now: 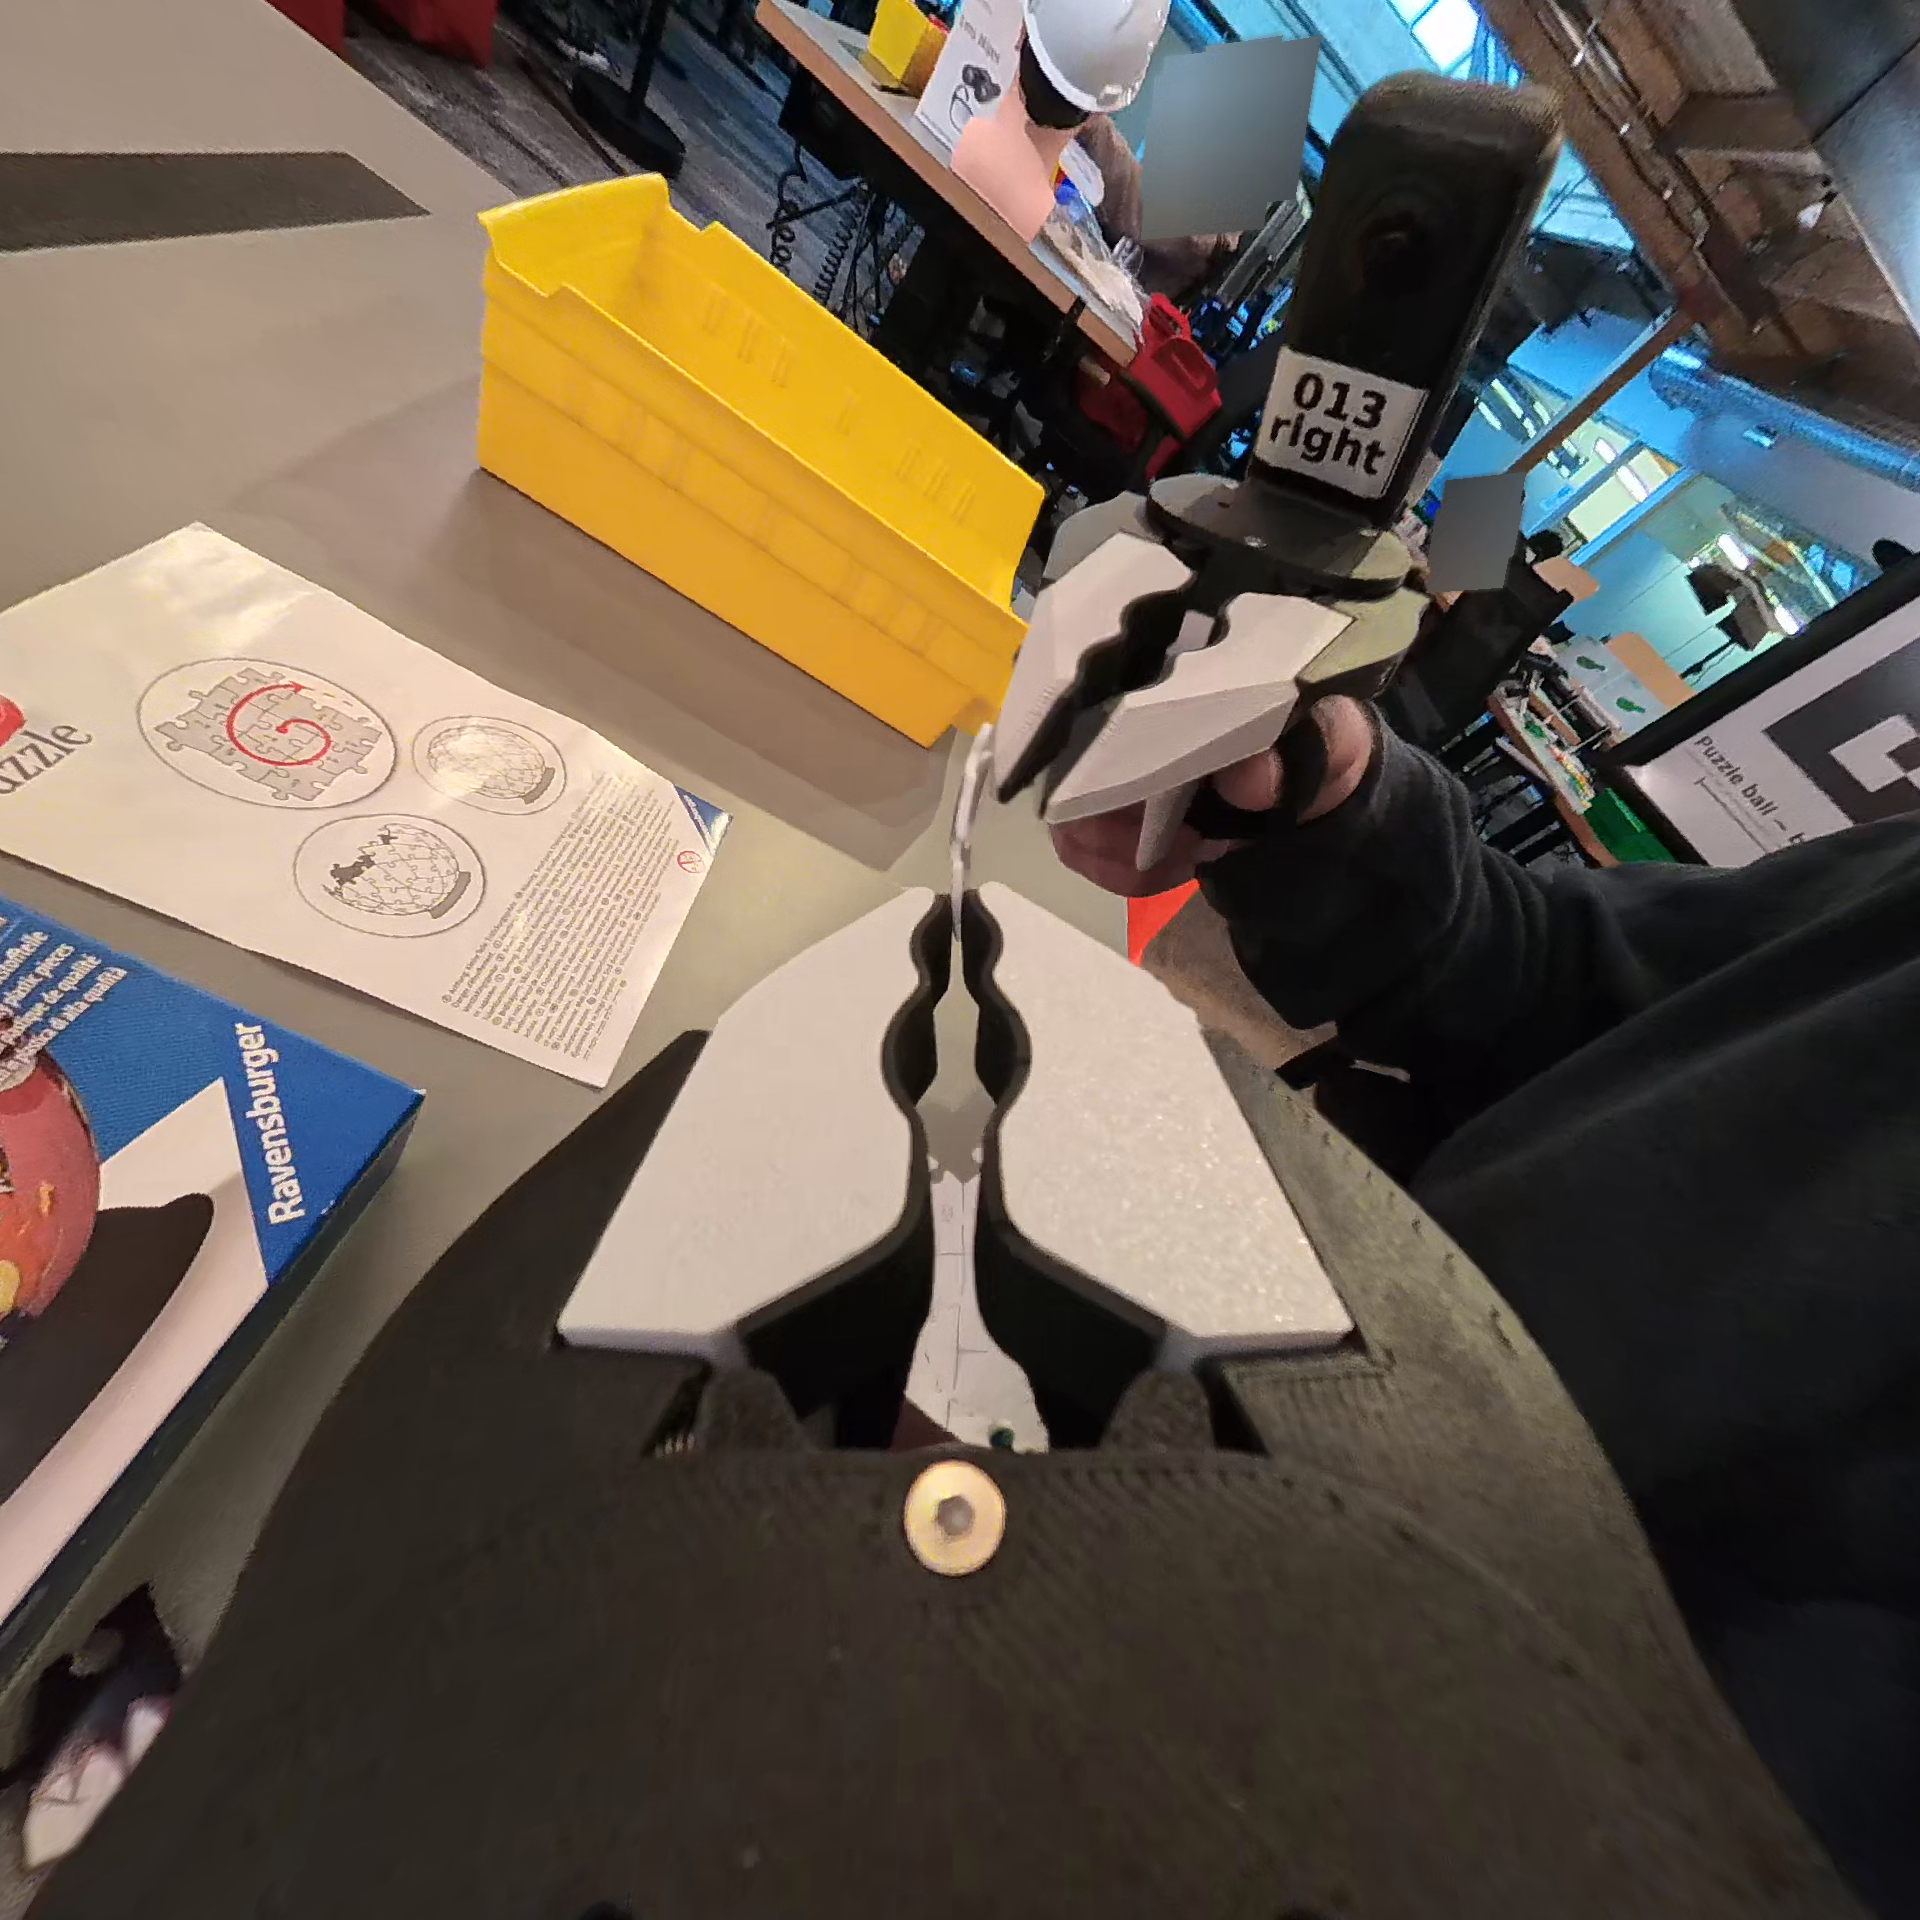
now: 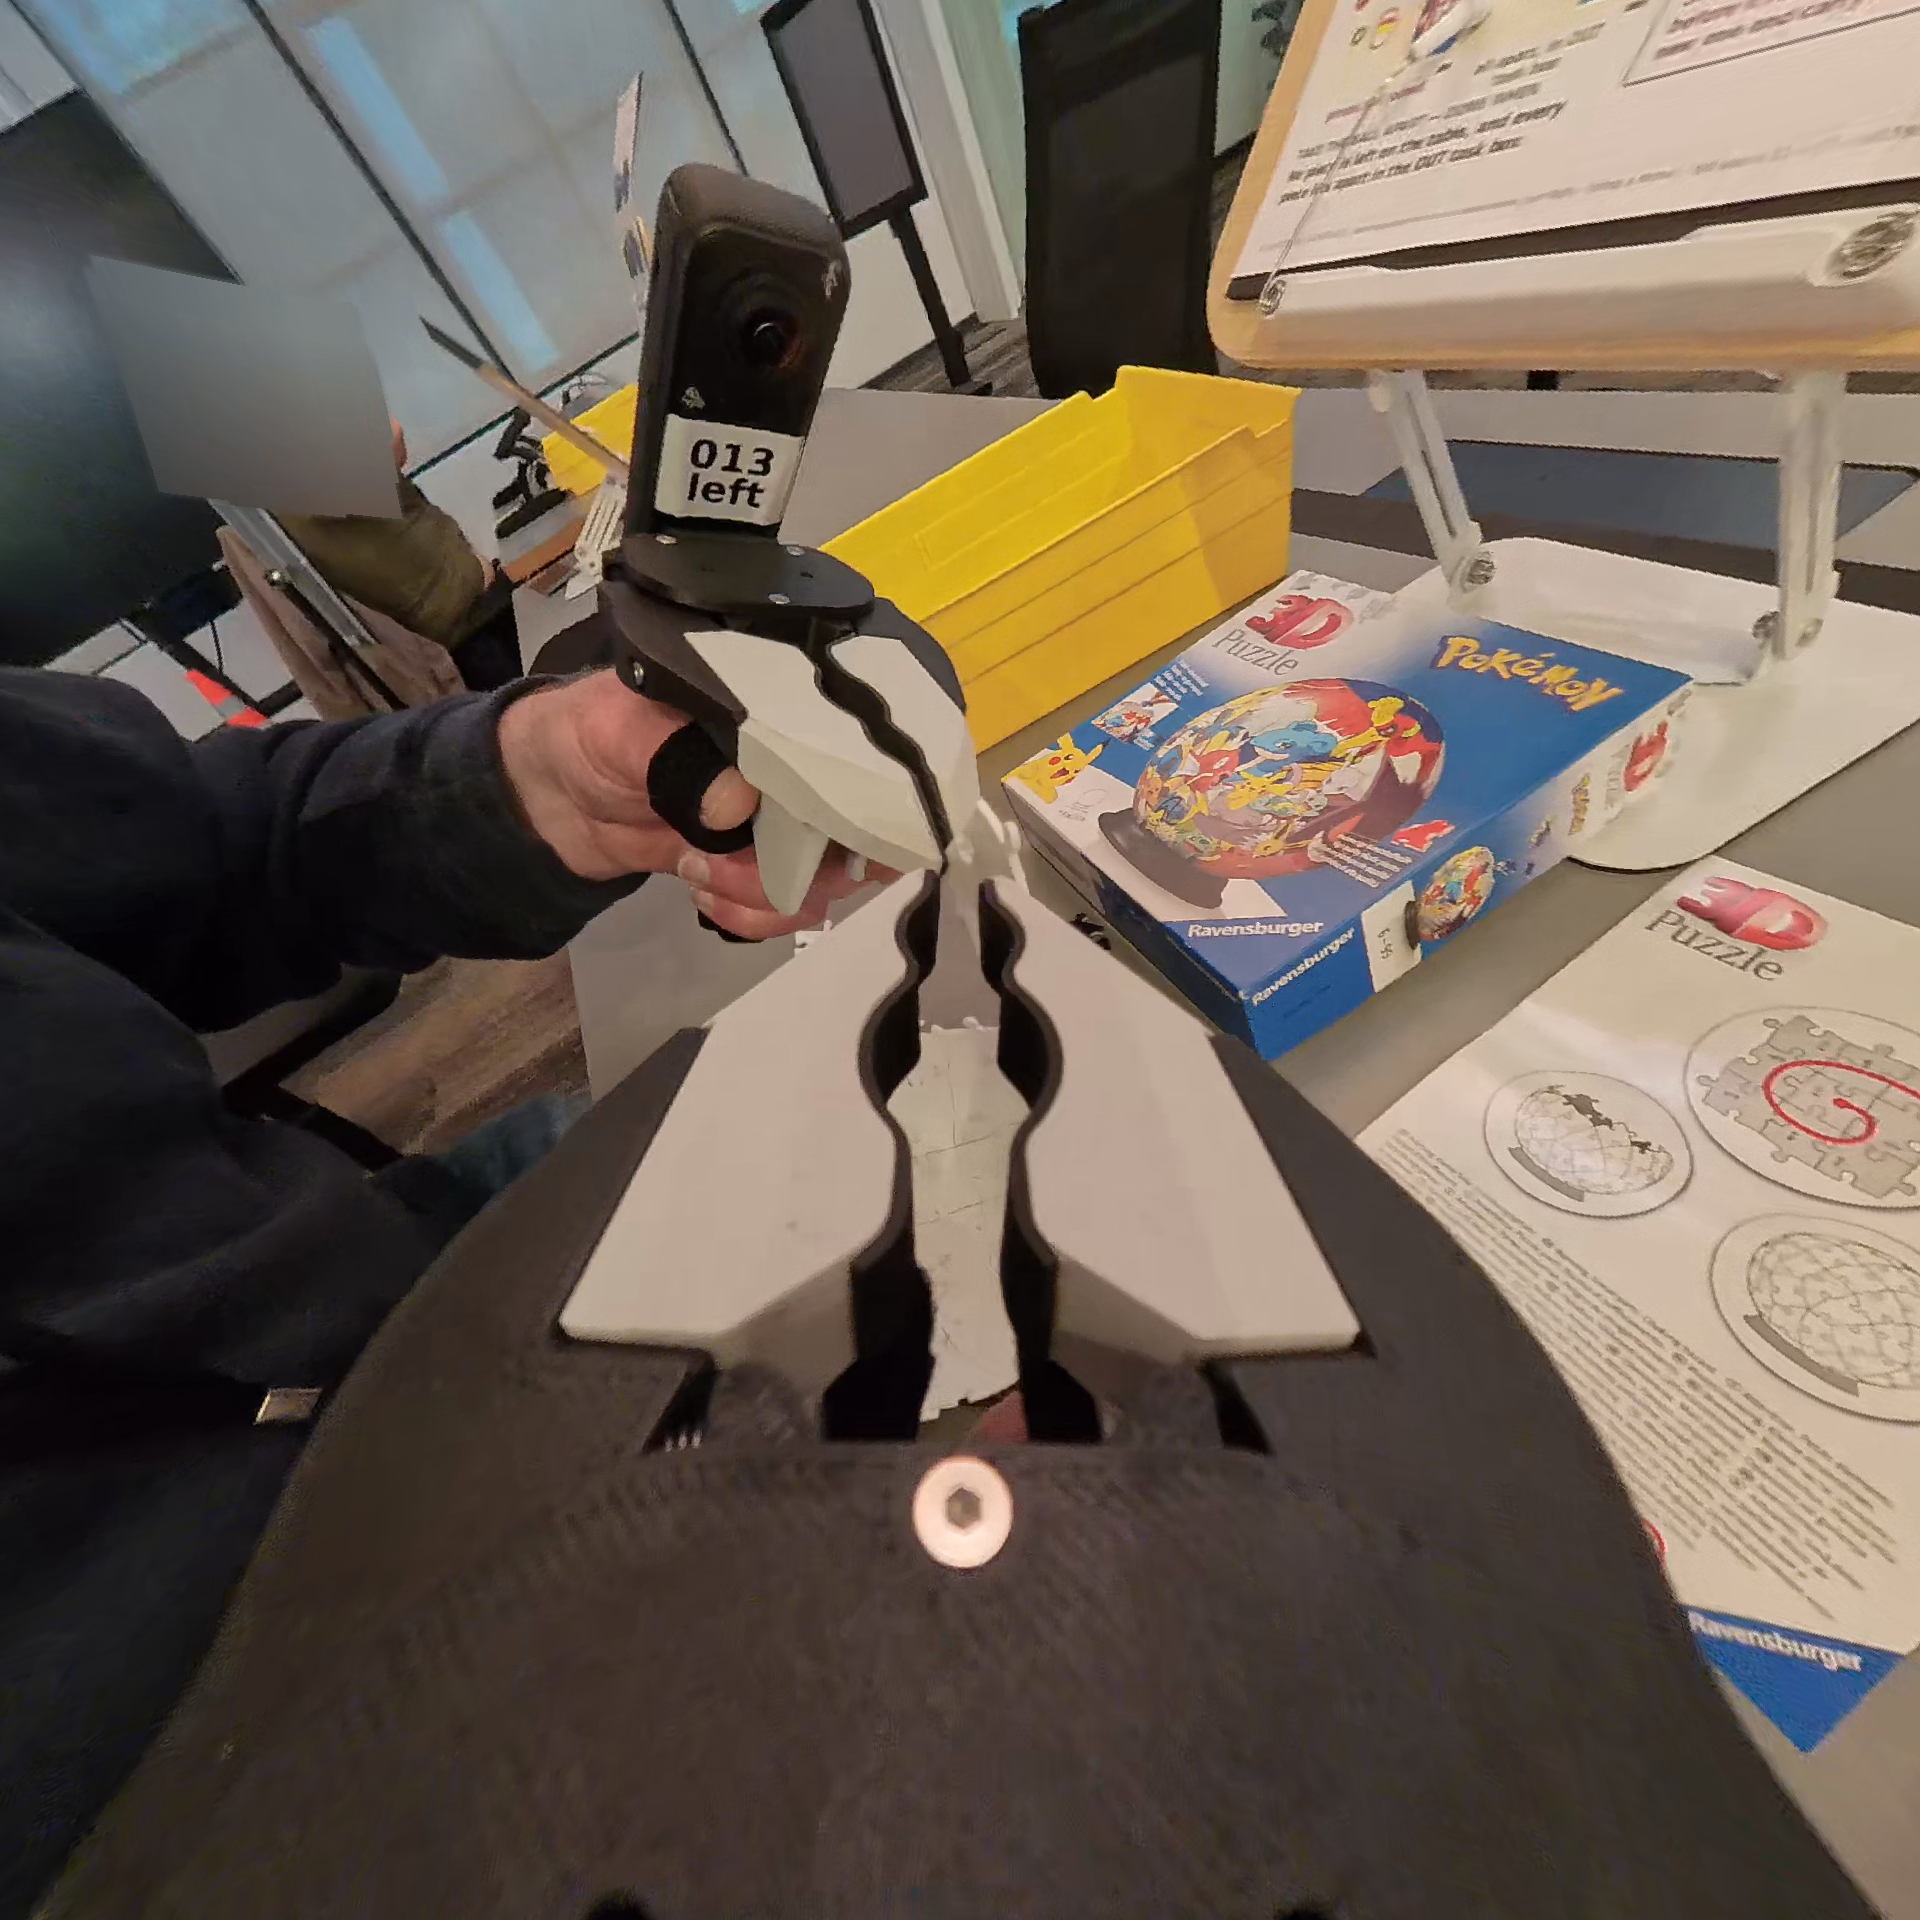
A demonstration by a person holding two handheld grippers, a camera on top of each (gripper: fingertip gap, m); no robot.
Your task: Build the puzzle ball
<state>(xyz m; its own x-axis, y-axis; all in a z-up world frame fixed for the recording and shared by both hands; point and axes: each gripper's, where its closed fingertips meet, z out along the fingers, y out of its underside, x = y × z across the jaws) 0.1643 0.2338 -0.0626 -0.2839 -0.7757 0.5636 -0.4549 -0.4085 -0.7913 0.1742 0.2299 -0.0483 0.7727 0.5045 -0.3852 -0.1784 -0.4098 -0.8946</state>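
My left gripper [image 1: 956, 914] is shut on a thin white puzzle piece [image 1: 968, 821], seen edge-on and sticking up past its tips. My right gripper [image 1: 1023, 795] meets that piece from above right, its tips touching it. In the right wrist view my right gripper [image 2: 961, 899] is shut on a white puzzle section [image 2: 961, 1143] that runs the length of its jaws. The left gripper [image 2: 940, 847] comes in from the left, and small white pieces [image 2: 987, 831] show where the two sets of tips meet. Both are held in the air above the grey table [image 1: 260, 364].
A yellow bin [image 1: 727, 436] stands at the back of the table. The blue puzzle box [image 2: 1351, 790] and a white instruction sheet [image 2: 1662, 1195] lie flat beside it. A white document stand [image 2: 1558, 312] is at the right. A person's dark sleeves [image 1: 1558, 987] hold both grippers. Left and right tips are no more than a few centimetres apart.
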